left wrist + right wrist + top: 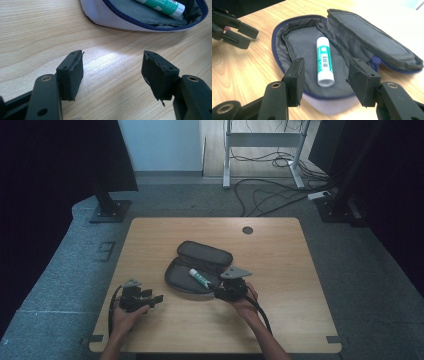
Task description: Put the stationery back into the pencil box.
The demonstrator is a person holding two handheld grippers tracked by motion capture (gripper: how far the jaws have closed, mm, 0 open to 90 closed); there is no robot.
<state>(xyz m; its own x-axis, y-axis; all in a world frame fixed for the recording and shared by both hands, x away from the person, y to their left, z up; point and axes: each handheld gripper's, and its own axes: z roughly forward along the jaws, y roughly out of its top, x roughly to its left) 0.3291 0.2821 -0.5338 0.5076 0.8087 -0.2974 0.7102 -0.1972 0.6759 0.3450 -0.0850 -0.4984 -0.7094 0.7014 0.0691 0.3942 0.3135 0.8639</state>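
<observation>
The right gripper (325, 75) stands part open and holds nothing; the glue stick (324, 60) lies free just beyond its jaws, inside the unzipped pencil case (294, 40) on the table (280, 250). The left gripper (112, 72) rests wide open nearby. The stick's label is unreadable.

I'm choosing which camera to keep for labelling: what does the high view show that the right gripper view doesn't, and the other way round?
High view alone: the whole table on grey floor, cables beyond it, both forearms, and the right gripper from above.

Right gripper view alone: the barcode on the glue stick, the pouch lining, and its own jaws standing apart with nothing pinched.

Both: the open pouch with the glue stick lying inside, and the left gripper.
</observation>
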